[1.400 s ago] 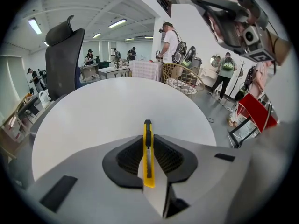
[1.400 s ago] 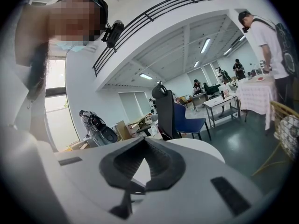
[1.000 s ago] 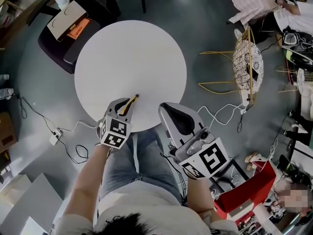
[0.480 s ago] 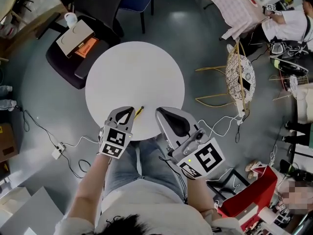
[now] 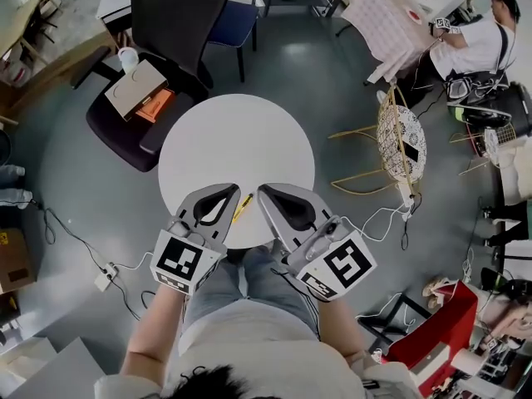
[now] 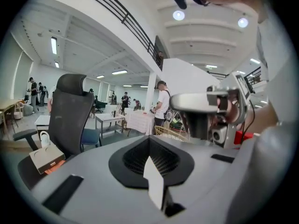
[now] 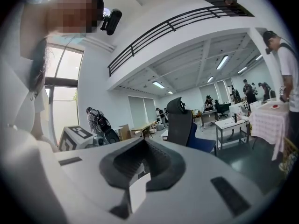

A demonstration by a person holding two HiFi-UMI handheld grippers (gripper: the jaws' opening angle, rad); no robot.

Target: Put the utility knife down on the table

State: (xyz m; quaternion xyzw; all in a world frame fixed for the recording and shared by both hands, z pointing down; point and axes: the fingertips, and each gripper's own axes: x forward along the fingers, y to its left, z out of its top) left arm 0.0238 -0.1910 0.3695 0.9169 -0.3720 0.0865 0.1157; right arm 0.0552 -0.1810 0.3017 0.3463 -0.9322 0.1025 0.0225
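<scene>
The left claw (image 5: 219, 199) is closed, its two halves meeting along a seam with nothing between them, as the left gripper view shows. The right claw (image 5: 279, 201) is closed and empty in the same way. Both are held side by side over the near edge of the round white tabletop (image 5: 237, 140), tips pointing away from the person.

The yellow utility knife (image 5: 242, 207) lies flat on the tabletop in the gap between the two claws, slanted, close to the near edge and apart from both claws.

Beyond the tabletop stands a black office chair (image 5: 178, 13). To its left a cardboard box (image 5: 136, 86) rests on a dark seat. To the right of the tabletop stands a wire chair (image 5: 401, 137), and cables trail across the grey floor (image 5: 332, 65).
</scene>
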